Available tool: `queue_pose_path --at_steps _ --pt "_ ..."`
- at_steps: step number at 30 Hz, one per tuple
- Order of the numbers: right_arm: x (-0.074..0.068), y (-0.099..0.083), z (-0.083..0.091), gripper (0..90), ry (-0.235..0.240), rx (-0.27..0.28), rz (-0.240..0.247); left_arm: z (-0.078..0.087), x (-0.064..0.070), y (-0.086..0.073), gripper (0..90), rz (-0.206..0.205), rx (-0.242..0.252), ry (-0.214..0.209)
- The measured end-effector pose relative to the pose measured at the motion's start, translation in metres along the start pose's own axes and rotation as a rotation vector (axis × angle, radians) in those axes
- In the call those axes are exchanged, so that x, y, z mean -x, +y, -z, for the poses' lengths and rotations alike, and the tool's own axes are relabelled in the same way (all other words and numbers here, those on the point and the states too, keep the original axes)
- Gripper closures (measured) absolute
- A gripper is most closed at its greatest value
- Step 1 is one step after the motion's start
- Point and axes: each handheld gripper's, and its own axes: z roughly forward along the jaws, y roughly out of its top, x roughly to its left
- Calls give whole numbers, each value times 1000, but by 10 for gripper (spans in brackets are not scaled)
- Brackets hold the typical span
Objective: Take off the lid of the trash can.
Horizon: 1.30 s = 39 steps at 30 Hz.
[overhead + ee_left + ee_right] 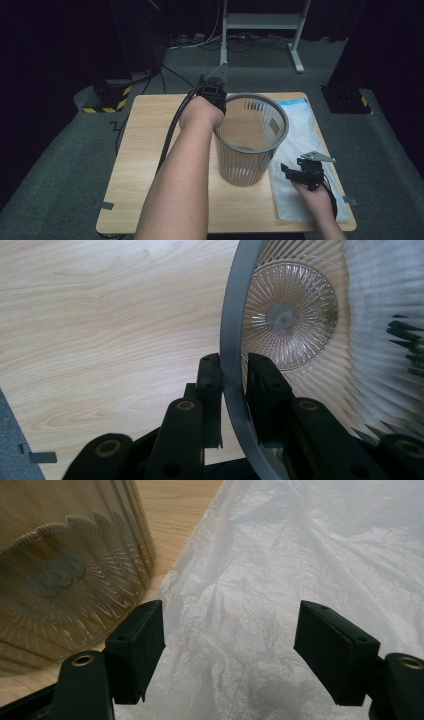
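A grey ribbed wastebasket (250, 142) stands upright near the middle of my light wooden table (145, 150), its solid rim band on top and its slatted walls tapering down to a round base. My left claw (216, 95) reaches across from the near side to the basket's far left rim, and in the left gripper view (234, 385) its two black jaws sit one outside and one inside the rim band, closed narrowly on it so the grey band runs straight up between them. Through the basket's mouth in that view I see the ribbed circular bottom and pale wood beneath. Just to the right of the basket, touching or nearly touching its base, a white translucent plastic bag (305, 150) lies flat on the table, with a blue strip along its far edge (the bag is crinkled and unopened as far as I can tell). My right claw (295, 174) hovers low over the near part of that bag, pointing toward the basket; in the right gripper view (227, 645) its jaws stand wide apart with nothing between them, the wrinkled bag (300, 555) lying beyond them and the basket's lower wall (65, 580) at the left. Beyond the table there is dark grey carpet (60, 150) and a white metal stand (262, 22).
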Motion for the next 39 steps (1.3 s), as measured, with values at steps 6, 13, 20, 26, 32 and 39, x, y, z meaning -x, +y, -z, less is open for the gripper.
queue_pose_path --at_steps 6,13,20,26,32,39 --pt "-1 0 -1 275 -1 -1 5 -2 1 -2 774 -1 8 8" --pt "-3 0 -2 275 -1 -3 13 15 1 -3 795 12 73 15" --pt "-3 -1 -5 276 -5 -17 13 23 4 -5 801 -5 134 24" --pt "-5 0 -5 276 -5 -15 20 29 3 -7 811 -4 172 5" --pt "-6 0 -7 277 -2 -19 23 29 -5 -9 816 24 181 -61" --pt "-6 0 -6 282 -7 -10 25 31 -15 -12 824 48 209 -141"
